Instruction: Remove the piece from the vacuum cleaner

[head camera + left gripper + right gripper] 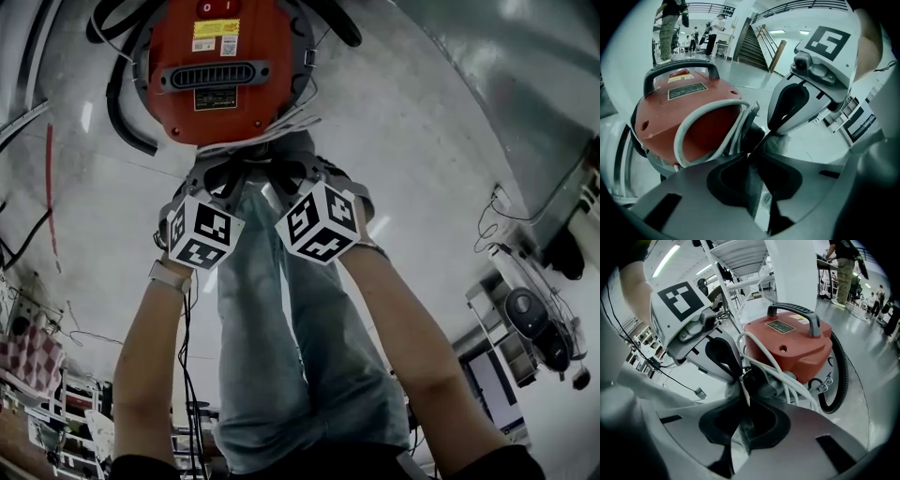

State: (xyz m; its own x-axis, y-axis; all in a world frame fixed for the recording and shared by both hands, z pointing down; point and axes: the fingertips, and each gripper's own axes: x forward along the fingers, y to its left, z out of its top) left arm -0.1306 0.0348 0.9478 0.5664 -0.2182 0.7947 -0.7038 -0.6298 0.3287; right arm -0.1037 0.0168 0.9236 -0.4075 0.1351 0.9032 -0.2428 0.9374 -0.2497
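Both forearms [150,366] are reaching out side by side, tilting the tongs steeply down at the near edge of the red vacuum cleaner [220,66]. The left gripper [748,154] is pinching a thin grey fabric piece [753,185], jaws nearly together on it. The right gripper [745,401] is clamping the same fabric just beside it.

Overhead and close gripper views share the vacuum [220,66].
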